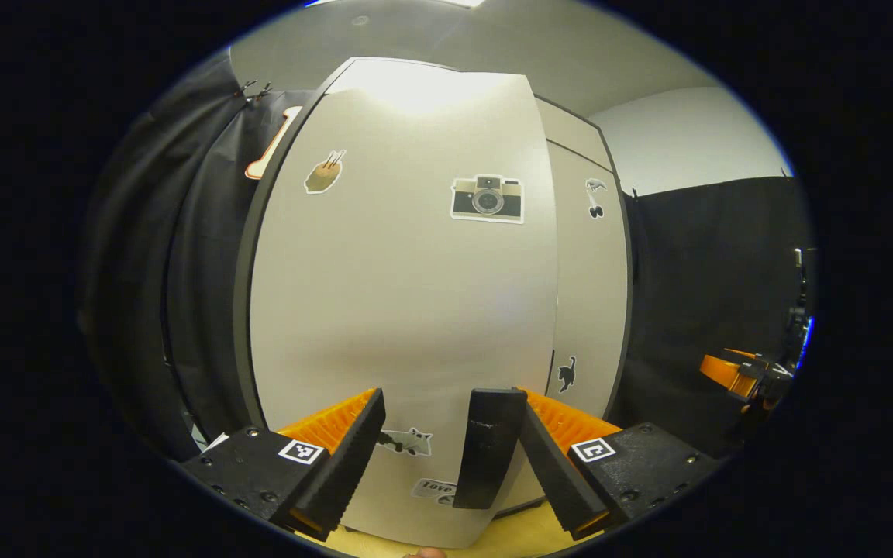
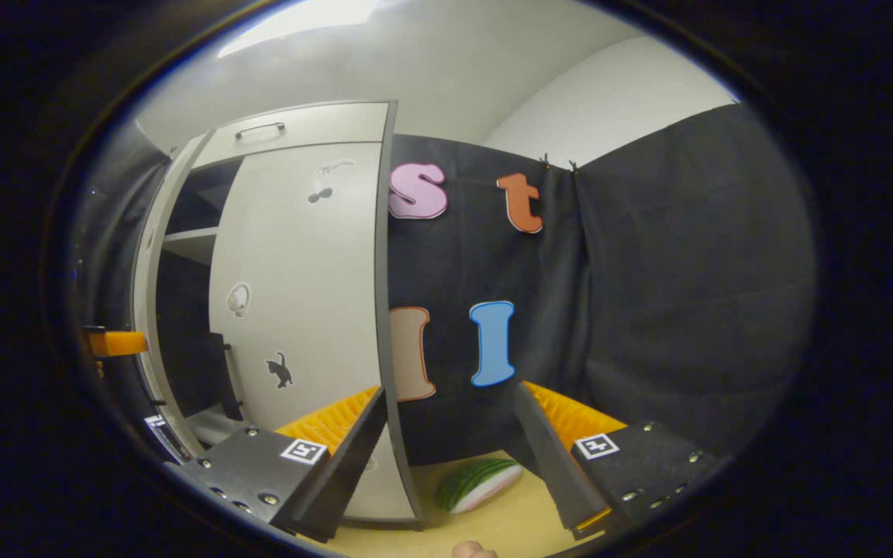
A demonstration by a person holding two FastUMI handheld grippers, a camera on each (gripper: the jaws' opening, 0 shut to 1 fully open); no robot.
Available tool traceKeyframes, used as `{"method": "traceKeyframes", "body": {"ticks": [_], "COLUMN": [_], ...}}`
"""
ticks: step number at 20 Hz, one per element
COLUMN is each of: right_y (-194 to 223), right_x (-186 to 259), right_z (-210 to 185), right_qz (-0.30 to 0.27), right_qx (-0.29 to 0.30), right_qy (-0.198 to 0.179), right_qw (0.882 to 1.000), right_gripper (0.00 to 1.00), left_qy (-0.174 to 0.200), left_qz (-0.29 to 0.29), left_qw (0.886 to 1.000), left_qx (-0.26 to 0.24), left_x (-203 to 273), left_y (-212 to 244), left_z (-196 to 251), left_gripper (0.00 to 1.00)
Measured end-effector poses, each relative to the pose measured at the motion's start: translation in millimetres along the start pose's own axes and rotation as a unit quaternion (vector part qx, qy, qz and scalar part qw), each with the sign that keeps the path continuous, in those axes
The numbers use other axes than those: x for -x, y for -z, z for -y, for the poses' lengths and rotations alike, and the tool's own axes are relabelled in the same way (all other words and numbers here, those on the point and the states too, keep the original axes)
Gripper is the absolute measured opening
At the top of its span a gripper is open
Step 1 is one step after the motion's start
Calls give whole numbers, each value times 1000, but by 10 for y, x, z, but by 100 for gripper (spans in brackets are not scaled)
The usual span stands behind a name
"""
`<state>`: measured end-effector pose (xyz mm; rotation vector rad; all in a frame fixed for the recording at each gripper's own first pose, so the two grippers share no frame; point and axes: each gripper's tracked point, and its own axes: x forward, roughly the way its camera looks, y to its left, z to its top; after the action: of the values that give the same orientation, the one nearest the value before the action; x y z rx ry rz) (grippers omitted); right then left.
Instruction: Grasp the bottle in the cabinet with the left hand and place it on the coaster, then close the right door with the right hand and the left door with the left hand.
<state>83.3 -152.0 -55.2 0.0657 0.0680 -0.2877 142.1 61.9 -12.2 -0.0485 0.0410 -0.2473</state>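
Left gripper view: tall pale flat-panelled left cabinet door directly ahead of the left gripper, filling the space between its spread fingers. To the door's right, the matching right cabinet door, set slightly farther back; right of that, the other gripper, well apart from the cabinet.

Right gripper view: right cabinet door ahead-left of the right gripper — cabinet shelf behind it. Striped watermelon-slice coaster lies on the light wooden tabletop, right of the door's lower edge, between the fingers.
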Motion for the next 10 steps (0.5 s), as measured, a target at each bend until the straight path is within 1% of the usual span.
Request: {"method": "traceKeyframes", "body": {"ticks": [7, 10], "right_y": [48, 73], "right_x": [85, 108], "right_z": [327, 429], "right_qz": [-6, -9], "right_qx": [-1, 0], "right_qy": [31, 40], "right_qw": [1000, 999], "right_gripper": [100, 100], "left_qy": [7, 2], "left_qz": [-7, -11], "left_qw": [1000, 1000], "left_qx": [3, -11], "left_x": [-196, -240], "left_y": [41, 55], "left_z": [37, 28], "left_gripper": [100, 100]}}
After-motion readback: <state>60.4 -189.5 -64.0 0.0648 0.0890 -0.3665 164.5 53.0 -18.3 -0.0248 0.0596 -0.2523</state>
